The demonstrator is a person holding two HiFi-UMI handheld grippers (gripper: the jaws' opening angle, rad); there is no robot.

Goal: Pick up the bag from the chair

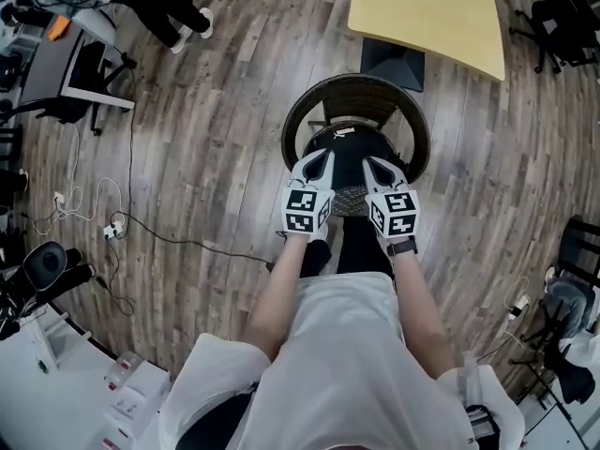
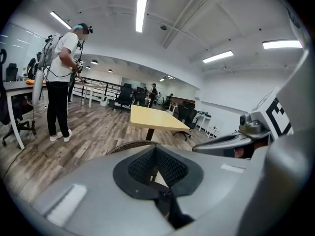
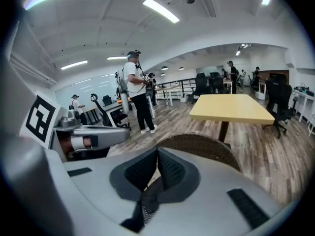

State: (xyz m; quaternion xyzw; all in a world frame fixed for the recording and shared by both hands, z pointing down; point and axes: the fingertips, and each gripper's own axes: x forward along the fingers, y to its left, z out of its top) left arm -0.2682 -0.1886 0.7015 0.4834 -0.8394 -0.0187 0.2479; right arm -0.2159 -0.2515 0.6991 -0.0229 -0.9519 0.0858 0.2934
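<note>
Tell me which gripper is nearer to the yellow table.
Right. The yellow table stands ahead and to the right of both. The right gripper, at the right of the bag, is closer; the left gripper, at its left, is farther.

Wood floor w/ yellow table, white walls, ceiling strip lights

Bag on chair, table behind, left claw beside right claw on bag
</note>
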